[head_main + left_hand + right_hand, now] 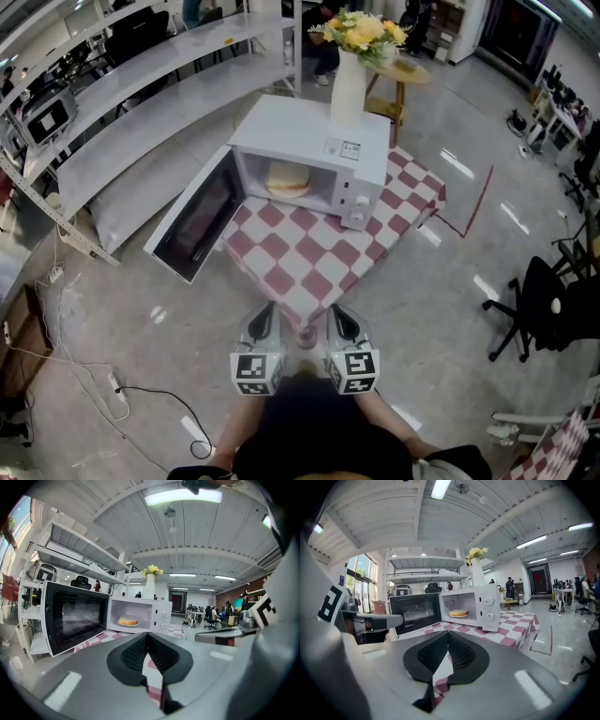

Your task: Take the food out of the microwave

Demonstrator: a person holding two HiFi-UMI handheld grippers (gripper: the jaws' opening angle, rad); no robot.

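At the left of the head view, the microwave door [197, 225] stands wide open. Your left gripper [265, 322] is at the lower centre, near the closest corner of the checked worktop [309, 258]. Its jaws are pressed together with nothing between them. The food, a round pale cake [288, 178], sits inside the white microwave [314, 136] in the upper middle. A white vase [348, 89] with flowers stands on top. Your right gripper [343, 322], just beside the left one, is also pressed together and empty.
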